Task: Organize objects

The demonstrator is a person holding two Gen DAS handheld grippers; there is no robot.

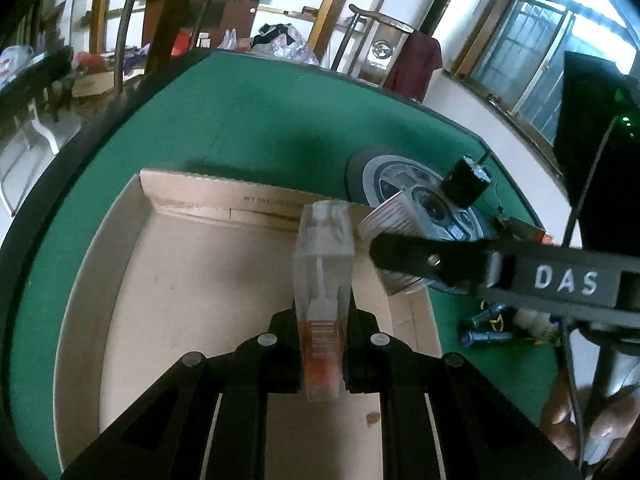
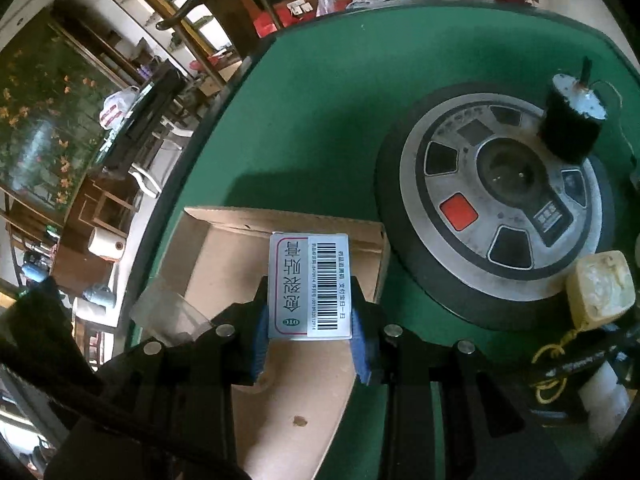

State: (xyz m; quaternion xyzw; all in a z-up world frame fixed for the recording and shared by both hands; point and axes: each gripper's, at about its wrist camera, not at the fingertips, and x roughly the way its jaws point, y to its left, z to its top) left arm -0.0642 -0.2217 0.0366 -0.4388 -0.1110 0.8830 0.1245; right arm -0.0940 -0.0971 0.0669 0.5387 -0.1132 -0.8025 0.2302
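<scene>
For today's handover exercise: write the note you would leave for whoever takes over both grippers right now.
Left gripper: shut on the clear plastic spray bottle with orange liquid, above the open brown cardboard box.
Right gripper: shut on the small silver barcoded medicine box, also over the cardboard box.
Done: both picked up; no items seen in the box.
Left: release both; then the black cylindrical motor and yellowish block by the round grey panel.

**Around the green table**

A green felt table [image 2: 320, 112] fills the middle, a round grey control panel with one red button [image 2: 496, 216] set into it. Beyond its edge stand dark wooden chairs [image 1: 168, 28], a barred window [image 1: 532, 44] and a white paper roll [image 2: 106, 246].
</scene>
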